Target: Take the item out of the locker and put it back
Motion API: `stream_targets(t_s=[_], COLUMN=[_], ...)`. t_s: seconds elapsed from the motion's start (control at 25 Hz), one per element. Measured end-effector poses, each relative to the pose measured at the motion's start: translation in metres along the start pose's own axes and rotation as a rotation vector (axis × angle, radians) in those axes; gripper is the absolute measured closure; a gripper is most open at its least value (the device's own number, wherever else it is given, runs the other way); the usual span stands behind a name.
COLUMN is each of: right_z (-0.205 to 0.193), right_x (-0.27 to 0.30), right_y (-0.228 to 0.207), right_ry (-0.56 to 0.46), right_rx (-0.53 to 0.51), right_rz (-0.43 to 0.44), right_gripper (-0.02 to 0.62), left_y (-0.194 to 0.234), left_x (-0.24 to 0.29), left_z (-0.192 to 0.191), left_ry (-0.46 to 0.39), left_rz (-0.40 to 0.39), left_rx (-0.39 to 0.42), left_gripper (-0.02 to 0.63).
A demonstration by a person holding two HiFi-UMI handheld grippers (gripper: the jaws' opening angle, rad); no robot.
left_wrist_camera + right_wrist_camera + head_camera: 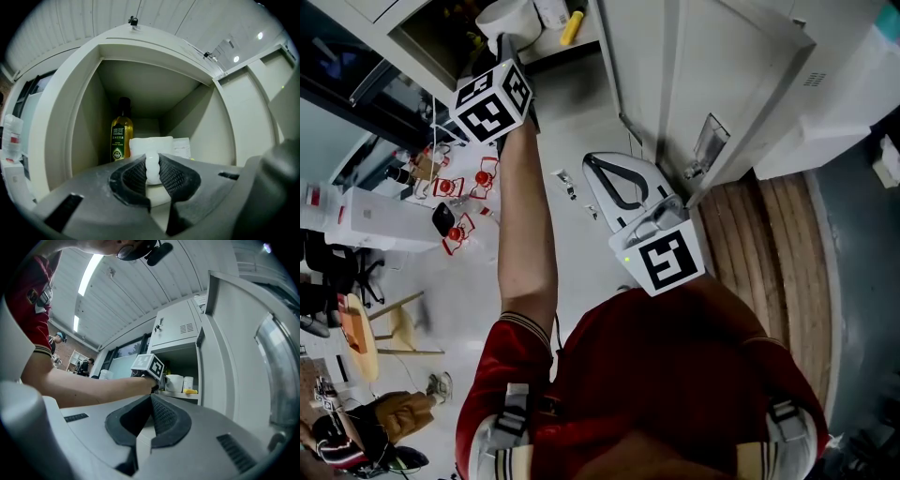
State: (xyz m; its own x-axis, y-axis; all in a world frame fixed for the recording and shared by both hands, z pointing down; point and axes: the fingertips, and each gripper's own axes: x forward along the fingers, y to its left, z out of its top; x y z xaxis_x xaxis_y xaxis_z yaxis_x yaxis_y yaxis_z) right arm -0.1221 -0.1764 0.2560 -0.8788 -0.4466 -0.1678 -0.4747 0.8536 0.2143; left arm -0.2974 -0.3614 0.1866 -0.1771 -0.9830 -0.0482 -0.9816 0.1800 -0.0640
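The right gripper (151, 397) is seen at the bottom with its jaws brought together and nothing between them. Beyond it, a bare forearm (84, 385) is stretched from the left toward an open locker (180, 326). The left gripper (158, 382), topped by its marker cube (148, 366), is held at the shelf edge, just beside a white mug (175, 383). A small white jar (188, 383) and a yellow object (191, 391) are set to the right of the mug. The locker door (234, 348) is swung open at the right.

The white ceramic mug (161, 145) stands upright inside the open cream metal locker (84, 117), handle facing outward.
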Motion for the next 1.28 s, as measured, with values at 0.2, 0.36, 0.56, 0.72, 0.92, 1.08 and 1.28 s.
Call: stream_targets(t_s=[0.2, 0.36, 0.56, 0.72, 0.92, 1.08, 1.28], right_z=[0.0, 0.0, 0.001, 0.0, 0.001, 0.003, 0.002], right_x=[0.002, 0.002, 0.002, 0.001, 0.0, -0.001, -0.004], right_y=[0.0, 0.001, 0.0, 0.002, 0.001, 0.002, 0.007], right_ry=[-0.01, -0.012, -0.011, -0.005, -0.01, -0.013, -0.009], right_rx=[0.007, 0.011, 0.009, 0.01, 0.011, 0.023, 0.024], right_rz=[-0.004, -0.007, -0.012, -0.014, -0.021, -0.027, -0.022], right_gripper=[0.598, 0.598, 0.598, 0.598, 0.598, 0.598, 0.598], left_y=[0.002, 0.002, 0.003, 0.002, -0.001, -0.005, -0.01], left_x=[0.0, -0.002, -0.006, -0.011, -0.023, -0.034, -0.051], left_z=[0.0, 0.0, 0.001, 0.002, 0.004, 0.006, 0.009], left_ry=[-0.014, -0.031, -0.045, -0.056, -0.075, -0.09, -0.116], left_rz=[-0.023, -0.023, -0.029, -0.038, -0.054, -0.073, -0.092], left_rx=[-0.023, -0.027, -0.03, -0.028, -0.014, -0.007, -0.016], left_gripper=[0.555, 0.555, 0.557, 0.557, 0.557, 0.557, 0.557])
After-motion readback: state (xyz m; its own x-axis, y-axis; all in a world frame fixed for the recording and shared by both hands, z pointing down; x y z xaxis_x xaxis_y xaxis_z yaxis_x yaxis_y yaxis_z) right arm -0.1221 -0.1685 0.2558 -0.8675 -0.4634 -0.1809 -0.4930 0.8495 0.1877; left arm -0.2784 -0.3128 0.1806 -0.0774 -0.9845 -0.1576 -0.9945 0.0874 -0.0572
